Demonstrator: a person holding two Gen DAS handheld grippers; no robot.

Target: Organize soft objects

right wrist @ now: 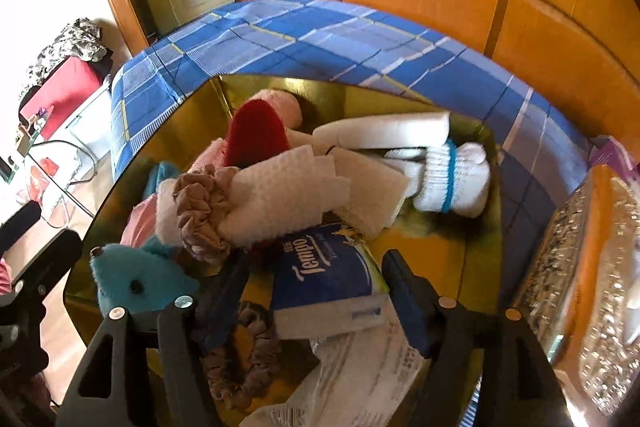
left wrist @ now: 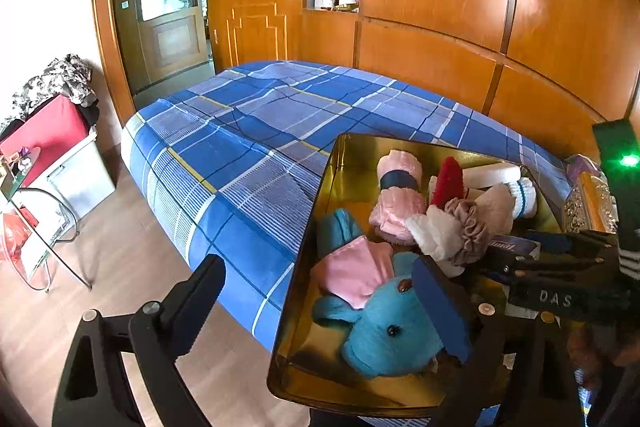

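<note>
Your right gripper (right wrist: 312,291) straddles the blue Tempo tissue pack (right wrist: 328,279) in the gold metal tray (right wrist: 484,227), jaws apart; it looks light and squashy, so pinch its long sides.

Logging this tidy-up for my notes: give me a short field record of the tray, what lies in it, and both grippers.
container: shiny gold metal tray on blue plaid bedsheet
contents: teal plush toy, blue Tempo tissue pack, white sock with teal stripes, red fuzzy item, mauve scrunchie
left gripper: open, one finger beside the plush toy
right gripper: open, straddling the tissue pack
</note>
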